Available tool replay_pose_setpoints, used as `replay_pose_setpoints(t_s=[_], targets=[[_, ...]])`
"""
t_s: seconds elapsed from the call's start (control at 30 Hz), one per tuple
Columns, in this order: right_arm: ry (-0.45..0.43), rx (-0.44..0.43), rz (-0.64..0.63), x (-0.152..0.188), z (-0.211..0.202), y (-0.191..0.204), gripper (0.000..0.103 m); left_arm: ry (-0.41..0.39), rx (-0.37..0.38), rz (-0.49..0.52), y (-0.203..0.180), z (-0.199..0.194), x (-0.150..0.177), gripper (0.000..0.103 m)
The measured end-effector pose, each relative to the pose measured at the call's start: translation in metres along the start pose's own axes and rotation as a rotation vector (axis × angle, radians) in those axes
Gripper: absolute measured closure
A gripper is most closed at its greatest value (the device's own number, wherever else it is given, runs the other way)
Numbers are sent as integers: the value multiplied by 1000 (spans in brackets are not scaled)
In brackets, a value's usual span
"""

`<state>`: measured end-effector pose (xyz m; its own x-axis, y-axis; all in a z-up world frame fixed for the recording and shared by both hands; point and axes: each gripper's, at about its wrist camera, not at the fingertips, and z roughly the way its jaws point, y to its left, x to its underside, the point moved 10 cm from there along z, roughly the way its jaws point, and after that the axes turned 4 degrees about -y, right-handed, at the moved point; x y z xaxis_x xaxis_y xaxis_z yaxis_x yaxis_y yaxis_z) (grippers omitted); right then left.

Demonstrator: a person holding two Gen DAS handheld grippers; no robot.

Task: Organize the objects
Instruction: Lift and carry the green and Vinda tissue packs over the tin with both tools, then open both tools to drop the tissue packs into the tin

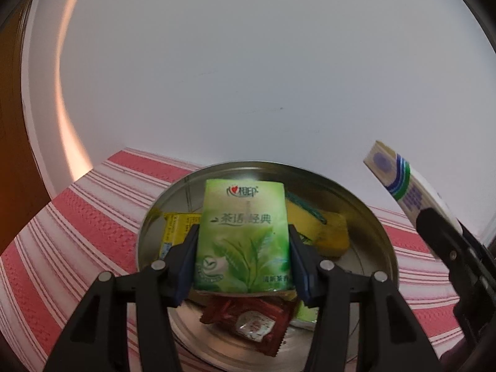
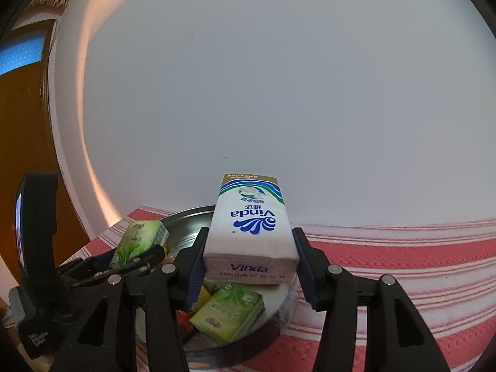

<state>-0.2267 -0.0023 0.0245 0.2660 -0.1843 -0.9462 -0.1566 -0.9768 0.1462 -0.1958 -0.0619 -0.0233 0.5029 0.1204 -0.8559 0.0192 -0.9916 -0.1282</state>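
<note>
At the far left edge stands a brown door (image 2: 28, 142), then the pale wall, and below it the worktop under a red and white striped cloth (image 1: 86, 210). On the cloth sits a round metal tray (image 1: 384, 241), holding a yellow packet (image 1: 176, 226) at its left, a yellow sponge (image 1: 325, 232) toward the right, a red sachet (image 1: 251, 325) at the near side, and, in the right wrist view, a second green pack (image 2: 229, 313).

The left tool (image 1: 243, 248) is clamped on a green tissue pack (image 1: 245, 232), its blue pads pressing both long sides, the pack held above the tray. Further right, the right tool (image 2: 249, 248) grips a white Vinda tissue pack (image 2: 251, 238) the same way, raised over the tray's right rim.

Both packs look light and soft, wrapped in slick film; a hard squeeze would likely dent them, and a loose one could let the film slide. Holding across the narrow width near the middle, as both tools do, seems the soundest place, since the folded tissue is firmest there and the pack hangs balanced
</note>
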Motion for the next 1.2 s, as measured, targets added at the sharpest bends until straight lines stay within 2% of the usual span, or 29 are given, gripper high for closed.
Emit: replay_pose_setpoints(t_s=[0.37,0.4,0.63,0.77,0.87,1.1,1.2], targets=[[83,-37,-38,-12,51,28,49,29,-23,-38,21,8,-1,51],[93,-39,-37,-13,65,28,49,34,-24,-41,25,13,-1,51],[171,-53,-26,-15,95,33,49,63,-24,-58,29,20,1,51],[213,-47,-61,1,99,31,49,76,-24,-44,21,17,4,51],[260,-61,-81,4,118,46,49,84,-18,-25,13,14,6,51],[412,-95,-64,24,153,46,49,87,-16,-5,19,25,6,51],[450,-111,-86,33,167,64,49,80,-22,22,15,26,6,51]])
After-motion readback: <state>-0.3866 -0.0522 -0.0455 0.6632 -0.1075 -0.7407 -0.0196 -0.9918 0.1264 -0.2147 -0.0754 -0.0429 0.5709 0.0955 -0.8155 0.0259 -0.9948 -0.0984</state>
